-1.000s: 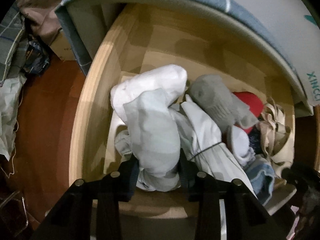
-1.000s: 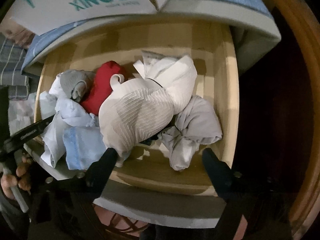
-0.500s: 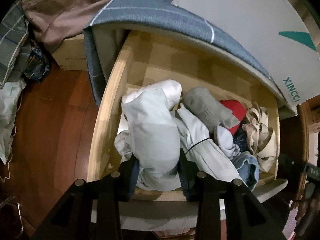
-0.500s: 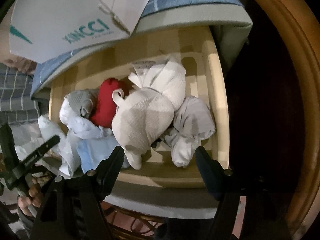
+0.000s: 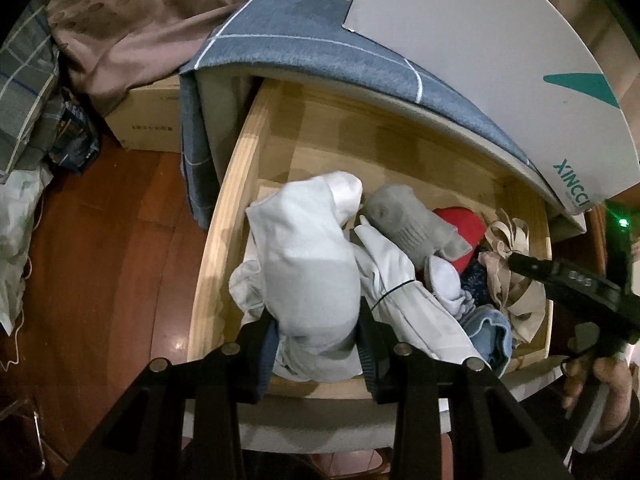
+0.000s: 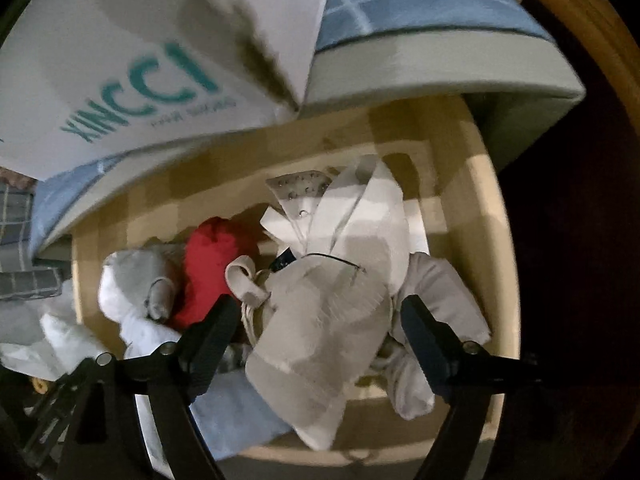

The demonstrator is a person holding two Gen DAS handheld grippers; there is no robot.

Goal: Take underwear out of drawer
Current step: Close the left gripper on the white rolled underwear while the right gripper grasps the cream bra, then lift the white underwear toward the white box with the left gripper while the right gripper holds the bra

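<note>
A pale garment (image 5: 308, 276) is held pinched in the left gripper (image 5: 316, 344) and has been raised above the drawer (image 5: 218, 248), while the right gripper (image 6: 316, 320), spread wide, has been lowered around a cream garment (image 6: 320, 340) inside the drawer, not yet grasped.

white XINCCI box (image 5: 500, 80) | cardboard box (image 5: 148, 120) | brown cloth (image 5: 120, 20) | wooden floor (image 5: 100, 260)

Dim room: reddish wooden floor (image 5: 100, 248), cardboard box (image 5: 148, 120) under brown cloth (image 5: 132, 28).
</note>
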